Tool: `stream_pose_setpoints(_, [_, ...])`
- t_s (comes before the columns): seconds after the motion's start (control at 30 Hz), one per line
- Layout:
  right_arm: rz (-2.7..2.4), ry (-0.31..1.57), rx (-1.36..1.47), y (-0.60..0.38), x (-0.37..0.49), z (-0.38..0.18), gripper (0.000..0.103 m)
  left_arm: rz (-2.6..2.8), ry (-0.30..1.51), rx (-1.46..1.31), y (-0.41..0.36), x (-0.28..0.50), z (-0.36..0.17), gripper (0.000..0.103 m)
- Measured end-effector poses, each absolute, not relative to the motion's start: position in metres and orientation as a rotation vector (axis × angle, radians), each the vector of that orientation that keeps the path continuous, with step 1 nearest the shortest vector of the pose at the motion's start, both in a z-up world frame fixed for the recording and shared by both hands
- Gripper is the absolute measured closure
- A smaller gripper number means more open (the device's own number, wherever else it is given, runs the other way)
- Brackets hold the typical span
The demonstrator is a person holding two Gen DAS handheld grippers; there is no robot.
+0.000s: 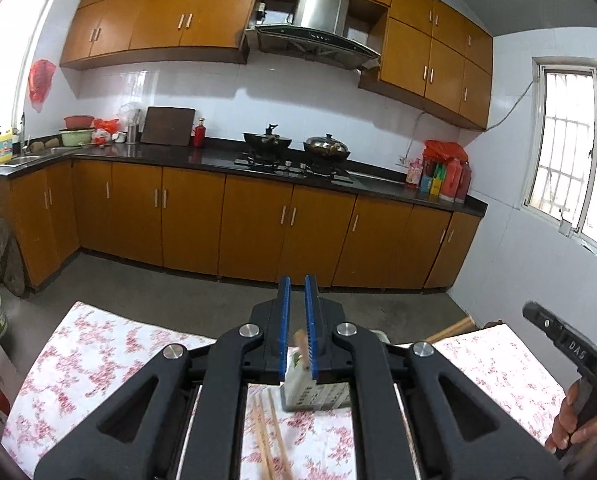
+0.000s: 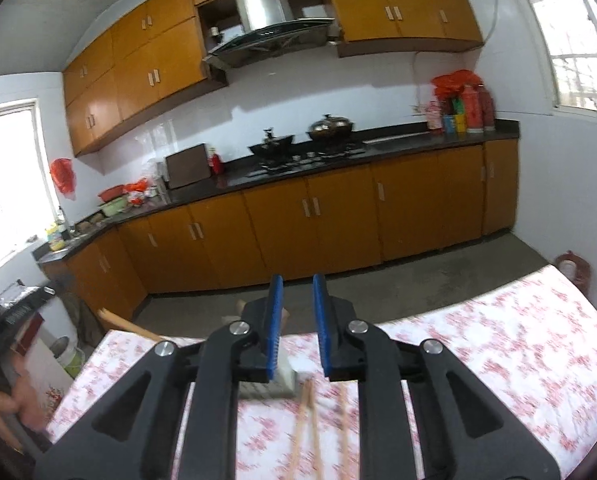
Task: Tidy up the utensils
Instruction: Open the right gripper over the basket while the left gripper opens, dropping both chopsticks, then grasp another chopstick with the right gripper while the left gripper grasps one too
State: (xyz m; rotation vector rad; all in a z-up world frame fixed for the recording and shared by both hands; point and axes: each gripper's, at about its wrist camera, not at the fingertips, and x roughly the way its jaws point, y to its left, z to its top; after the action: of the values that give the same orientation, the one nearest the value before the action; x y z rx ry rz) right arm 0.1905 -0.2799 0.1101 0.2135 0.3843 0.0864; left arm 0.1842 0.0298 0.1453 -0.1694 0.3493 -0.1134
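Black left gripper (image 1: 297, 280) with ribbed blue pads and silver screws.

Wooden chopsticks (image 1: 272, 436), several loose, lie flat on the floral surface (image 1: 98, 360), roughly parallel, tips toward a pale holder (image 1: 318, 394). Holder stands upright, perforated wall. One wooden stick (image 1: 301, 350) rises from its top, tilted, between the blue fingers (image 1: 284, 320).

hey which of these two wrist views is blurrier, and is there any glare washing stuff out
Right wrist view: blurrier, the chopsticks and floral tablecloth smear with motion, and the upper-right window blows out white. Left wrist view: sharper, chopsticks are fairly crisp, but the left window is overexposed. Both views: fisheye bends the cabinets and darkens the corners.
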Motion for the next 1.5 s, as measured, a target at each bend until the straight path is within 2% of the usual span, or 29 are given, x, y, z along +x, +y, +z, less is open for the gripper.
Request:
stream_pose_setpoints(0.2, [0.019, 0.533, 0.233, -0.306, 0.182, 0.041, 0.086, -0.074, 0.406, -0.169, 0.048, 0.160, 0.112, 0.094])
stream_pose_setpoints(0.47, [0.058, 0.781, 0.195, -0.286, 0.206, -0.064, 0.084, -0.011, 0.600, -0.142, 0.061, 0.164, 0.030, 0.094])
stream_pose_setpoints(0.6, [0.086, 0.841, 0.161, -0.269, 0.215, -0.089, 0.084, -0.002, 0.685, -0.157, 0.065, 0.167, -0.003, 0.094])
stream_pose_setpoints(0.9, [0.076, 0.907, 0.104, -0.257, 0.233, -0.115, 0.084, -0.026, 0.793, -0.188, 0.063, 0.167, -0.050, 0.094])
stream_pose_setpoints(0.97, [0.070, 0.895, 0.089, -0.256, 0.232, -0.116, 0.086, -0.041, 0.806, -0.191, 0.061, 0.168, -0.055, 0.094])
stream_pose_setpoints(1.03, [0.044, 0.887, 0.069, -0.257, 0.231, -0.117, 0.095, -0.056, 0.815, -0.191, 0.056, 0.169, -0.059, 0.094])
stream_pose_setpoints(1.3, [-0.107, 0.876, 0.192, -0.301, 0.229, -0.115, 0.095, -0.139, 0.863, -0.185, 0.035, 0.172, -0.077, 0.094])
stream_pose_setpoints(1.5, [-0.109, 0.871, 0.150, -0.298, 0.225, -0.116, 0.095, -0.176, 0.896, -0.172, 0.019, 0.176, -0.087, 0.094])
